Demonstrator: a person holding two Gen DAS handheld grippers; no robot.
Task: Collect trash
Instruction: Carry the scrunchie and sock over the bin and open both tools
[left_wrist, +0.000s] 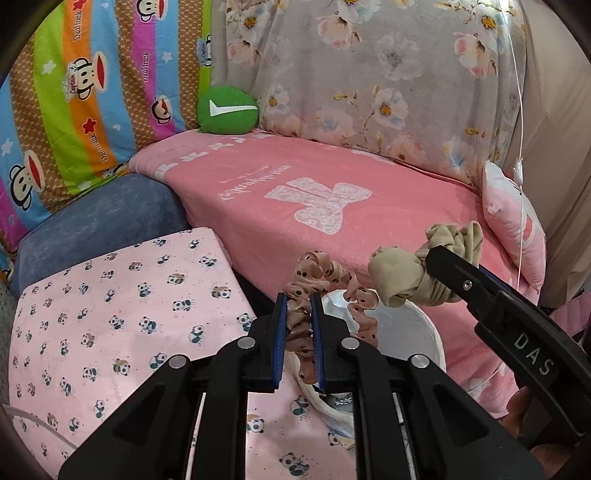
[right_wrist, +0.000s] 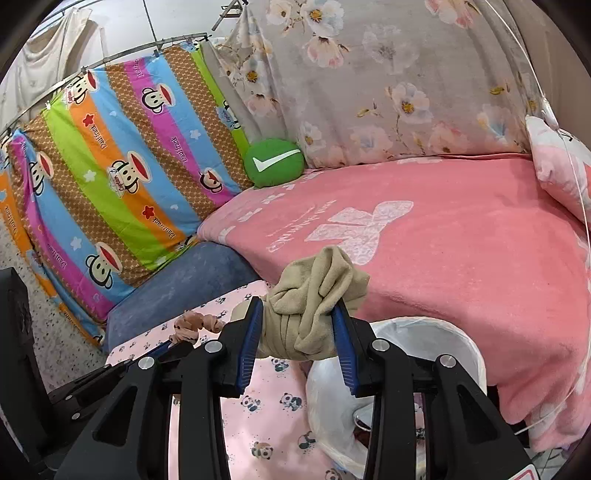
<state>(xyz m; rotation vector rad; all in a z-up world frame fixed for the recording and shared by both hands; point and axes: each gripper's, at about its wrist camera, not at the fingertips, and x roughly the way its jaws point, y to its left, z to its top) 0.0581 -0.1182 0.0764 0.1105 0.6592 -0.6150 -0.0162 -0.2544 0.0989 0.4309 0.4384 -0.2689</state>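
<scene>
Both items are soft cloth: light, limp, compressible, not fragile. Best taken across a bunched fold, since loose ends droop. Left gripper (left_wrist: 299, 325): jaws nearly closed, pinching the pink scrunchie (left_wrist: 325, 291), which hangs just above the bin (left_wrist: 413, 332) rim. Right gripper (right_wrist: 299, 347): jaws partly apart, clamped on the beige bundle (right_wrist: 317, 302), also just above the bin, on its bed (right_wrist: 461, 258) side. Judgement: both ready to drop into the bin liner.
</scene>
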